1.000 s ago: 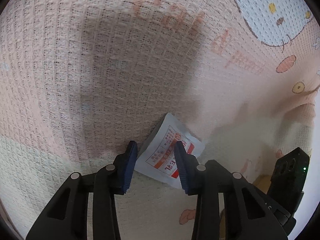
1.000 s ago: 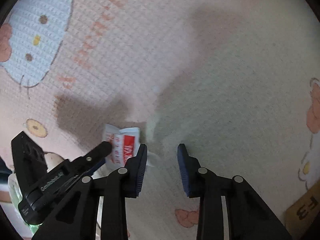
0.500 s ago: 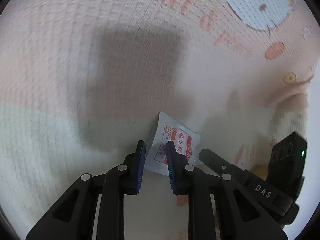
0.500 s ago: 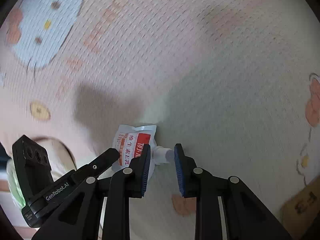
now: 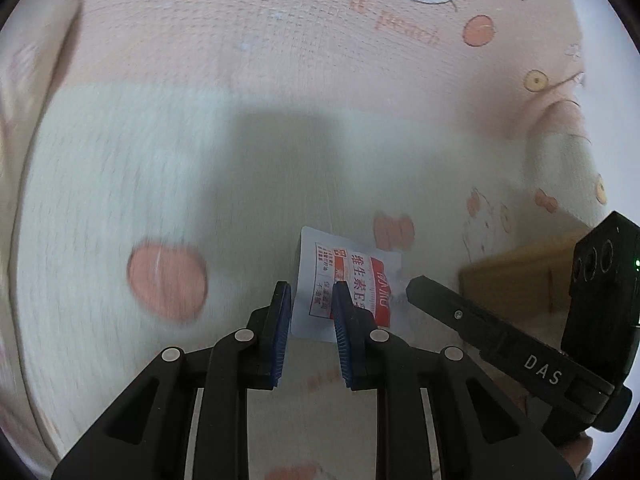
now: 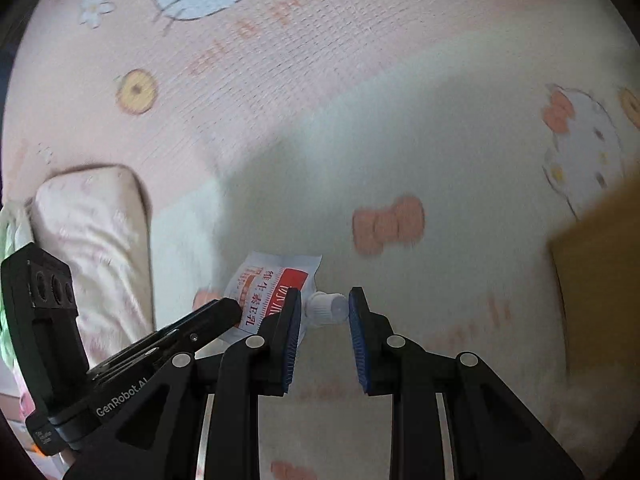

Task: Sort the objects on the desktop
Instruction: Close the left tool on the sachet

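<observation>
Nearest to you, your left gripper (image 5: 309, 292) has the white pouch (image 5: 340, 280) with red print between its blue pads. The jaws stand narrow, and they have just been closing around the bottom end of the pouch. The right-hand pad lies over the printed face, and the left pad (image 5: 280, 320) is just beside the pouch's bare left edge. Whether both pads press on it, I cannot tell for sure, but the pouch hangs free above the cloth and not on it.

Your right gripper (image 6: 324, 300) is at the other end of the same pouch (image 6: 272, 284). Its jaws are almost together, and they have just been closing too. Between them sits the small white cap (image 6: 326, 307) of the pouch, with the left pad against the pouch's edge and the right pad touching the tip of the cap. So you hold the pouch from two sides, and the two grippers almost meet at it.

Below, further away, is the pink and pale green cloth (image 5: 120, 184) with cat faces and bows. A brown cardboard box (image 6: 600, 272) is at the right edge, well apart from the pouch. At the left is a pale folded cushion (image 6: 92, 232).
</observation>
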Demonstrator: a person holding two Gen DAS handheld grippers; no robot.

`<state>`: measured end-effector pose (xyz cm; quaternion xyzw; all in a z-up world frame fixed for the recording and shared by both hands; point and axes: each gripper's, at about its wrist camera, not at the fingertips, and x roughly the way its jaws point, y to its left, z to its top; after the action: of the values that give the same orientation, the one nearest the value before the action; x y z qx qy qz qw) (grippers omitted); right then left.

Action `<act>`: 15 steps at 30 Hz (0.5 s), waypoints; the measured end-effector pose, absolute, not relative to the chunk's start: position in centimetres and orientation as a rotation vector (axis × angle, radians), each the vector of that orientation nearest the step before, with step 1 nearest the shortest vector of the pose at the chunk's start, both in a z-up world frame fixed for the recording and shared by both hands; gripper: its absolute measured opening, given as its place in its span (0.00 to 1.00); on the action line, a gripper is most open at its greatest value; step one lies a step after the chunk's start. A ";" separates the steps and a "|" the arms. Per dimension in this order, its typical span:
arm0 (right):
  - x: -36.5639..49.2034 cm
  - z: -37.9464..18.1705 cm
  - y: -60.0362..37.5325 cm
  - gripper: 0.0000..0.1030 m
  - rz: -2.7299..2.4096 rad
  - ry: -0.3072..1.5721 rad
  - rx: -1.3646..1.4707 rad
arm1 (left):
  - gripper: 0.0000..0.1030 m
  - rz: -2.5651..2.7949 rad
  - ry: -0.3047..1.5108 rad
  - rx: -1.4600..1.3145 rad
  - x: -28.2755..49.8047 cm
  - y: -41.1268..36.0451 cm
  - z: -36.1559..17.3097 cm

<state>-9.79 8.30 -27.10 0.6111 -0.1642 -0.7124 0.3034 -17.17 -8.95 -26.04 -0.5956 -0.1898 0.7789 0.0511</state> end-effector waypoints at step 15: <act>-1.1 -29.1 14.4 0.21 -1.927 -0.312 1.576 | 0.23 2.268 -0.473 -1.967 -5.7 -8.1 -28.0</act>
<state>-1.12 14.43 -29.12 0.5972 -0.1181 -0.7298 0.3111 -5.65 -8.13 -28.03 -0.6462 -0.1555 0.7454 0.0512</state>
